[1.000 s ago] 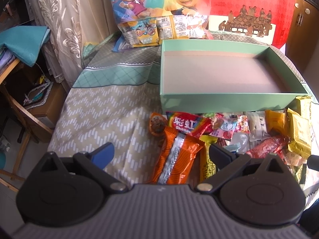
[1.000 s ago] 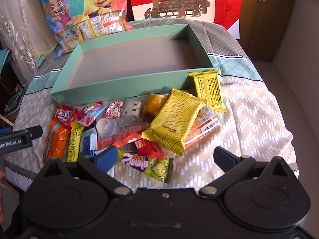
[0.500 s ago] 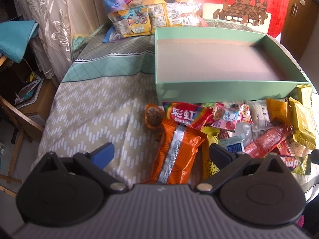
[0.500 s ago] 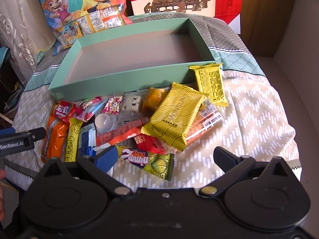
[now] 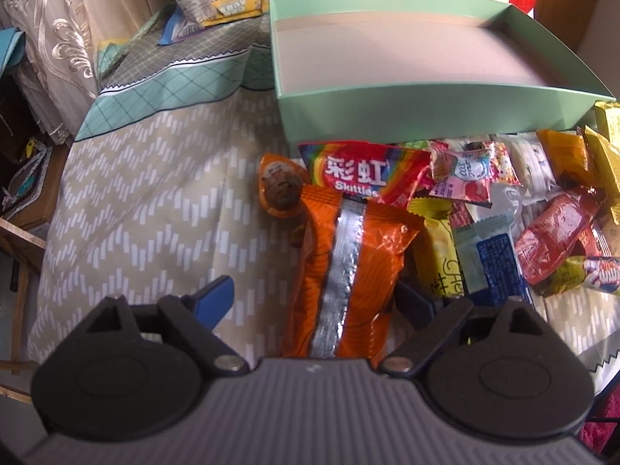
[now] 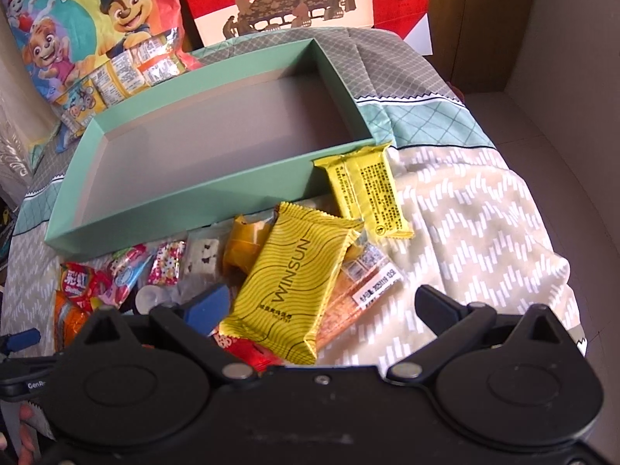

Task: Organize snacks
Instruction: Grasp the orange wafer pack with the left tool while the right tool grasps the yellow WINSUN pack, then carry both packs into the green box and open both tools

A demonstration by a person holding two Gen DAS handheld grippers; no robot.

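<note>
Snacks lie heaped on the bedspread (image 5: 147, 209) just in front of the mint-green box (image 5: 434, 110). My left gripper (image 5: 314, 298) is spread wide, fingers either side of the orange packet (image 5: 345, 271) with the silver seam, gripping nothing. My right gripper (image 6: 321, 302) is equally wide open, the yellow WINSUN packet (image 6: 294, 286) lying between its fingers, unheld.

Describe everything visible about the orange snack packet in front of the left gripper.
The orange snack packet is a glossy foil pouch, crinkled, with a silver seam strip running lengthwise down its middle. It lies flat on the patterned cloth, pointing toward the green box. Its far end tucks under the Skittles bag. It sits between the open left gripper fingers, ungripped.
</note>
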